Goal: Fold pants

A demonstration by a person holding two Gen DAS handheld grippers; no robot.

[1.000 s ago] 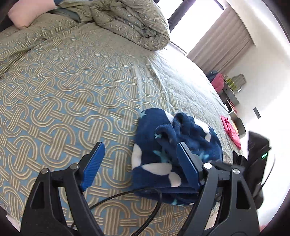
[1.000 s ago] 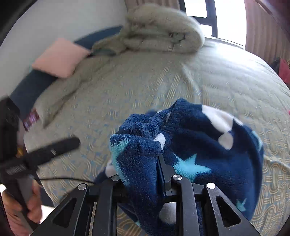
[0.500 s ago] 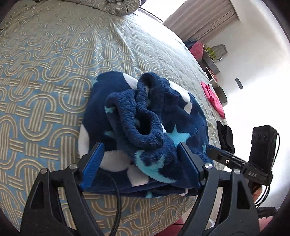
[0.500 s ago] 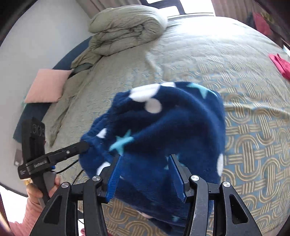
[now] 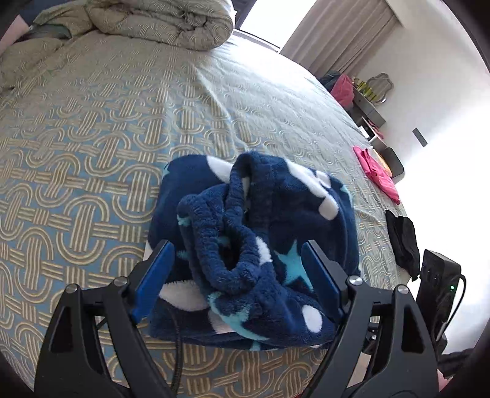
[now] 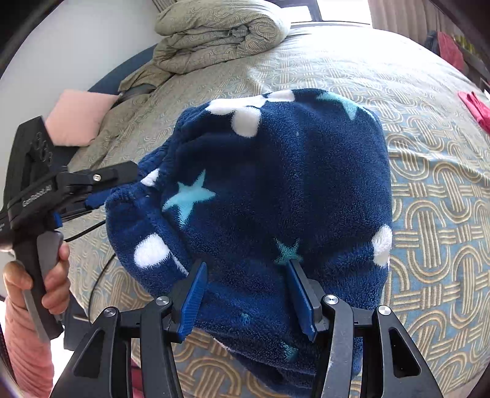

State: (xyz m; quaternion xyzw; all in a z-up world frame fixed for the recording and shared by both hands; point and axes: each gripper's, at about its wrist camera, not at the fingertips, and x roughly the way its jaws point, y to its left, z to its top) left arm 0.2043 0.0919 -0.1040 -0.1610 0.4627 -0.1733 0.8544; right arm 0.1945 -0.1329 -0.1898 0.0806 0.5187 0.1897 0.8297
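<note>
The navy fleece pants (image 5: 260, 238) with white dots and teal stars lie bunched in a thick folded pile on the patterned bedspread (image 5: 92, 153), near the bed's front edge. My left gripper (image 5: 239, 275) is open, its blue pads on either side of the pile's waistband end. My right gripper (image 6: 246, 294) is open, its jaws set around the near edge of the pants (image 6: 275, 189). The left gripper also shows in the right wrist view (image 6: 101, 186), touching the pants' left side.
A rolled duvet (image 5: 165, 21) sits at the head of the bed, with a pink pillow (image 6: 79, 116) beside it. A pink garment (image 5: 376, 171) and a black garment (image 5: 404, 238) lie at the bed's right edge. A black device (image 5: 438, 281) stands there too.
My right gripper, shut on the pants a second ago, has opened and let them drop onto the pile. My left gripper has moved in so its open jaws straddle the pile.
</note>
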